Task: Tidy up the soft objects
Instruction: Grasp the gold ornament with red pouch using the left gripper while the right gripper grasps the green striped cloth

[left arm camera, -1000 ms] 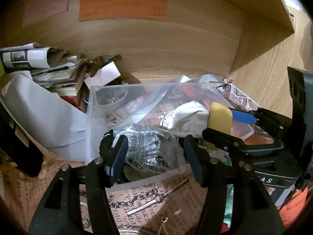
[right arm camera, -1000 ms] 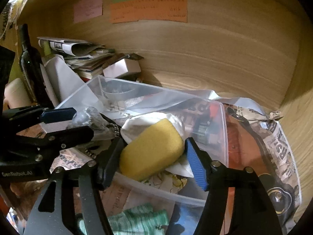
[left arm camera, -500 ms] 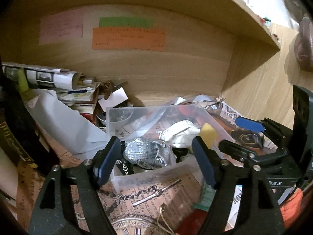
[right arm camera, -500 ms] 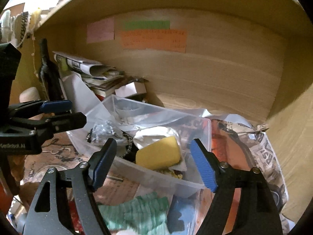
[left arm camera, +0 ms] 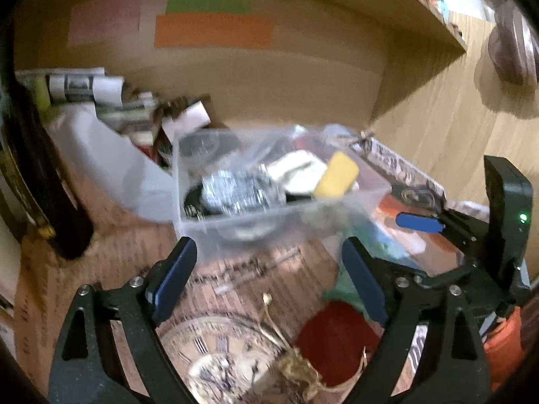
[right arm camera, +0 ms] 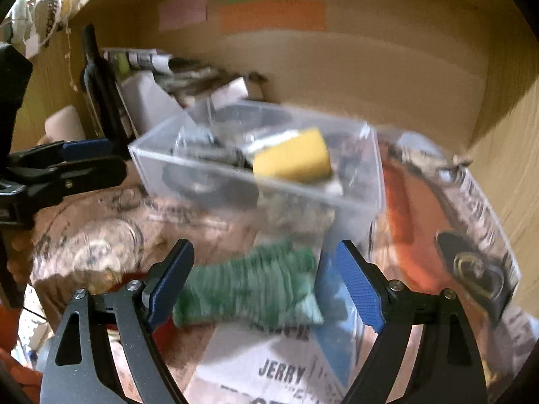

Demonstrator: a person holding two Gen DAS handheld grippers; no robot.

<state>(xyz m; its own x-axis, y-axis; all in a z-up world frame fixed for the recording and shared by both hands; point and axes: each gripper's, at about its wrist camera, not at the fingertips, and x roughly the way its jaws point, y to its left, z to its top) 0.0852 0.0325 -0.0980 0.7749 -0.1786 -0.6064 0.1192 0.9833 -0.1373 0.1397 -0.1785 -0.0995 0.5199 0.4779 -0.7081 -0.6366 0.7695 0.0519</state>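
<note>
A clear plastic bin stands on a paper-covered shelf. In it lie a yellow sponge, a crumpled silvery soft thing and a white cloth. My left gripper is open and empty, in front of the bin. My right gripper is open and empty, above a green knitted cloth that lies in front of the bin. The green cloth's edge shows in the left wrist view. Both views are motion-blurred.
Rolled newspapers and stacked books sit at the back left beside a dark bottle. Wooden walls close the back and right side. Coloured paper notes hang on the back wall. A red item and dried twigs lie near the front.
Both grippers have pulled back and up from the bin, leaving the sponge and the silvery thing inside it. The green cloth now lies between my right gripper's fingers.
</note>
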